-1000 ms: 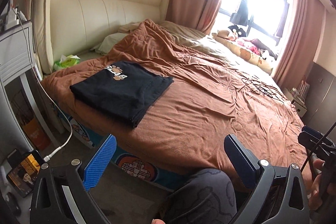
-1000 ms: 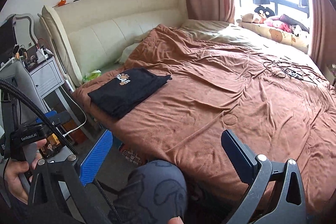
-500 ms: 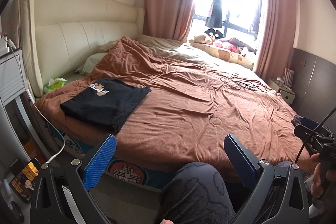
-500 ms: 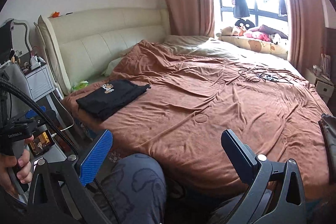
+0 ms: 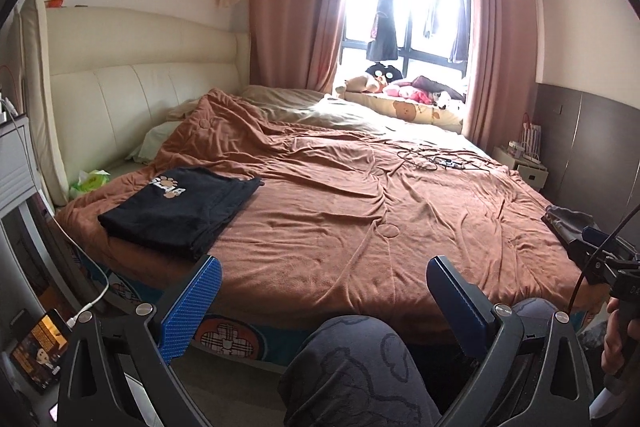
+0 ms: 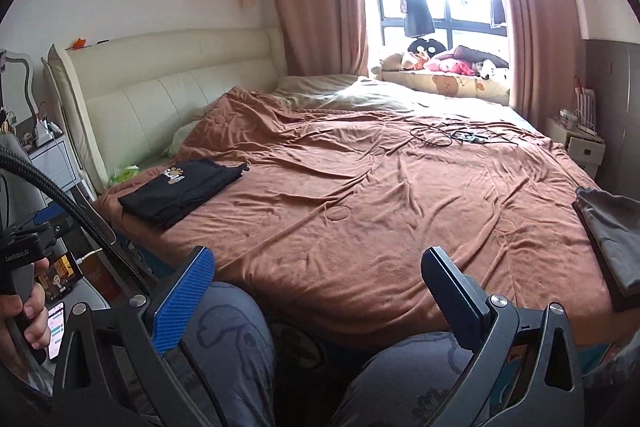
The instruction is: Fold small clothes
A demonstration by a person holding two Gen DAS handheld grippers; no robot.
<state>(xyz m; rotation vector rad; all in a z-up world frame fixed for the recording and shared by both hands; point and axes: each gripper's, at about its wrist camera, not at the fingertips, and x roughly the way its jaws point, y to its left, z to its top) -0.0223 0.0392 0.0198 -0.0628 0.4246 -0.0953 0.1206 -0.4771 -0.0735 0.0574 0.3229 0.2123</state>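
Observation:
A folded black shirt [image 5: 180, 211] with a paw print lies on the left part of the brown bedspread [image 5: 360, 211]; the right wrist view shows the shirt [image 6: 182, 191] too. A grey garment [image 6: 612, 243] lies at the bed's right edge, and the left wrist view catches a corner of this grey garment [image 5: 564, 221]. My left gripper [image 5: 320, 299] is open, held off the bed's near edge above a knee, gripping nothing. My right gripper [image 6: 316, 287] is open too, empty, above the person's knees.
Cables and a small device [image 5: 436, 159] lie on the far right of the bed. A cream headboard [image 5: 132, 107] stands at left, a bedside unit [image 6: 48, 155] and a phone [image 5: 38, 351] lower left. A window ledge with plush toys [image 6: 444, 63] sits behind.
Both views have swung up and to the right, away from the black shirt, so more of the bed shows. The grey garment at the right edge has come into view. Both grippers stay open.

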